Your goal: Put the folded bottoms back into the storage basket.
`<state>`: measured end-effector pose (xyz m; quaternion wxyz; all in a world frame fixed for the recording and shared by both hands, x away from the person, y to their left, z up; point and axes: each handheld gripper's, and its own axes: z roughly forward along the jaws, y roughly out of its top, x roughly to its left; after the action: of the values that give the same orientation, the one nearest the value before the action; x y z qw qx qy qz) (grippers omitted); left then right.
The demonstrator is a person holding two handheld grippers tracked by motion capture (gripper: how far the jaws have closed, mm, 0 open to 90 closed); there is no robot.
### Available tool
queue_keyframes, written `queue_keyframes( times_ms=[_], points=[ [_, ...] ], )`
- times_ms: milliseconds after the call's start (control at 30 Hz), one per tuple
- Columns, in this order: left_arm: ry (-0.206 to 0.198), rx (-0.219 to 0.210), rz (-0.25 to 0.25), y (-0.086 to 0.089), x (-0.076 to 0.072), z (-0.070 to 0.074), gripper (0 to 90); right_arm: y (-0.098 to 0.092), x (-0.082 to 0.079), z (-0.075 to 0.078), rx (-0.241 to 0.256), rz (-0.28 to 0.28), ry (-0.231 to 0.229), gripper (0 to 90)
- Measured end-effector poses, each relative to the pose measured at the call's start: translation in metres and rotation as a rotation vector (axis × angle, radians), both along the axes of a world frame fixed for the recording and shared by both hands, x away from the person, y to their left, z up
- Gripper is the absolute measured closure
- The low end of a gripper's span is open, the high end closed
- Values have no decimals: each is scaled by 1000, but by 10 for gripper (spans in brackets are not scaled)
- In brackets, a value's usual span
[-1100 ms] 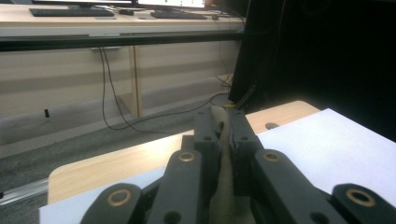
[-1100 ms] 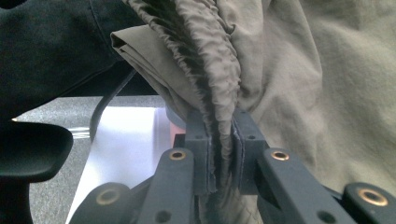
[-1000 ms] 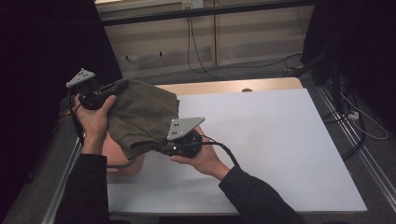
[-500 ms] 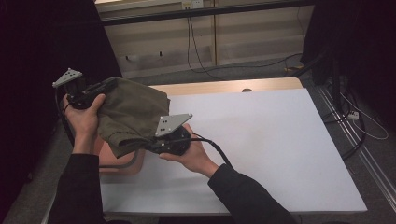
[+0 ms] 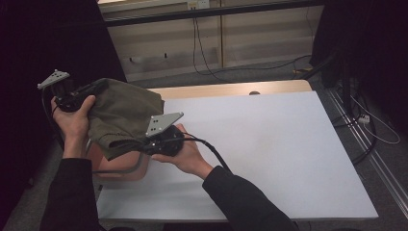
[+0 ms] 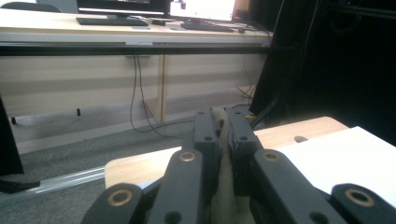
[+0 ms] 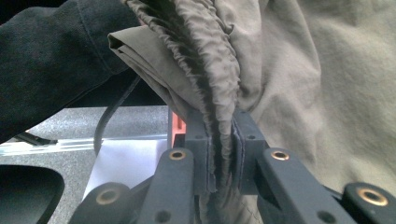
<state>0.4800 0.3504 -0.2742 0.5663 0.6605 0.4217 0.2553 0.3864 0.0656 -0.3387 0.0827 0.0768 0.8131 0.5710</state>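
Olive garment (image 5: 126,113) is held in the air above the left edge of the white worktop (image 5: 269,144), over a reddish basket (image 5: 120,169) set at that edge. The left gripper (image 5: 72,98) is clamped on a thin fold of the cloth, seen pinched between its jaws in the left gripper view. The right gripper (image 7: 223,154) is clenched on a gathered, elasticated hem. For a clean lift, both grips are best kept firm and level, and the cloth is best drawn apart evenly so that no part is snagged on the basket rim
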Motion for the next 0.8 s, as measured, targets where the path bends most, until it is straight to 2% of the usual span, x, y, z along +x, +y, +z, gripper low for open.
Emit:
queue_keyframes(
  times_ms=[33,233,300,367,567,667,700,800],
  points=[
    [-1,23,4,4,0,2,854,2,1,1,-1,-1,1,793],
    [0,7,21,17,-2,2,854,15,3,6,-12,7,-4,792],
    [4,0,25,22,-2,0,854,20,4,7,-19,9,-5,793],
    [13,14,32,25,0,-3,855,25,4,6,-33,15,-7,793],
    [13,-5,50,40,2,-5,855,38,9,7,-44,21,-3,793],
    [11,0,52,46,2,-5,855,44,11,7,-42,23,-1,792],
    [17,-11,53,47,2,-6,856,46,11,7,-42,20,3,792],
    [18,-14,48,50,1,-8,856,54,10,4,-61,26,1,792]
  ],
)
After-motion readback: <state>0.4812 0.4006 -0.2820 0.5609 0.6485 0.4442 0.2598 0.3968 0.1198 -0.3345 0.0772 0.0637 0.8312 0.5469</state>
